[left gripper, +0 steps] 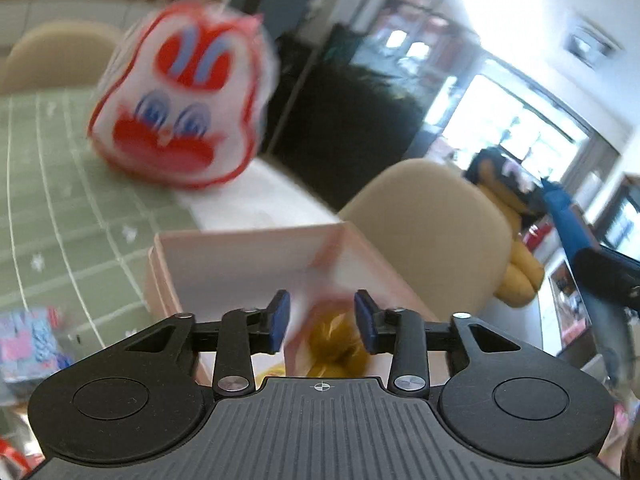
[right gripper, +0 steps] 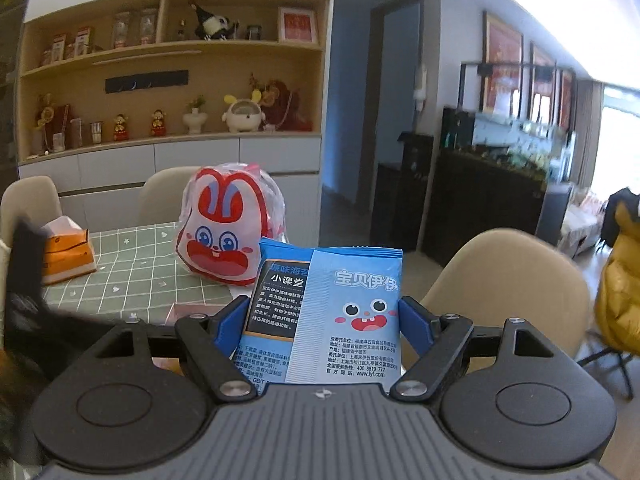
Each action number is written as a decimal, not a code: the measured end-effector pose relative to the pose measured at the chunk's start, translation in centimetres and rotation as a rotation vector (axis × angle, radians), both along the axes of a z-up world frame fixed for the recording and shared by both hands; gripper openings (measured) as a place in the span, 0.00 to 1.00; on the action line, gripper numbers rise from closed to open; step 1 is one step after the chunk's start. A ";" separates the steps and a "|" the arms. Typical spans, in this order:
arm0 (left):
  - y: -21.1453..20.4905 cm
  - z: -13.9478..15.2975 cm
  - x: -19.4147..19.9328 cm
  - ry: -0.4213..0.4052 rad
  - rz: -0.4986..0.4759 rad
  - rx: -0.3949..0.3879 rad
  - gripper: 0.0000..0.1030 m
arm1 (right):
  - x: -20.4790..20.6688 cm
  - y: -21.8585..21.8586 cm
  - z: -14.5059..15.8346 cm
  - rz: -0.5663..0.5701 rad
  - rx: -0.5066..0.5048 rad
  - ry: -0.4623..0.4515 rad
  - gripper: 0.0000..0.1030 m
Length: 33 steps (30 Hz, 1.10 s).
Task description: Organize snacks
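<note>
My right gripper [right gripper: 322, 312] is shut on a blue snack packet [right gripper: 336, 312] with a cartoon face, held upright above the table. My left gripper [left gripper: 322, 320] is open and empty, hovering over a pink box [left gripper: 240, 256]. A yellow wrapped snack [left gripper: 336, 344] lies in the box below the blue fingertips [left gripper: 280, 312]. A red-and-white rabbit-face bag [left gripper: 180, 108] stands on the green checked tablecloth [left gripper: 60, 200]; it also shows in the right wrist view [right gripper: 224, 232], behind the packet.
An orange tissue box [right gripper: 66, 254] sits at the table's left. A blue-pink packet [left gripper: 28, 344] lies at the left edge. Beige chairs [left gripper: 432, 216] [right gripper: 500, 292] stand around the table. A yellow jacket [right gripper: 620, 280] hangs at the right.
</note>
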<state>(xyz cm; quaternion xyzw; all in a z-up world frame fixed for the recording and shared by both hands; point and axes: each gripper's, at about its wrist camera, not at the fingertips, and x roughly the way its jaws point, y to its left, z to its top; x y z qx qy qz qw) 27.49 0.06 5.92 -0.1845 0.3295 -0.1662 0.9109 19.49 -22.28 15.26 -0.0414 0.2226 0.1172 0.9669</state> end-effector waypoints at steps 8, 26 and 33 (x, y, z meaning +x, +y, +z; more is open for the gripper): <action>6.8 2.8 -6.2 -0.109 0.039 0.010 0.38 | 9.6 5.2 -5.9 0.042 0.026 0.269 0.79; 24.5 -5.2 -14.9 0.071 0.431 -0.063 0.37 | 8.5 12.6 -7.0 -0.015 -0.223 0.238 0.84; 24.8 -4.4 -15.3 0.020 0.403 -0.095 0.37 | 11.8 13.5 -10.1 -0.011 -0.211 0.578 0.78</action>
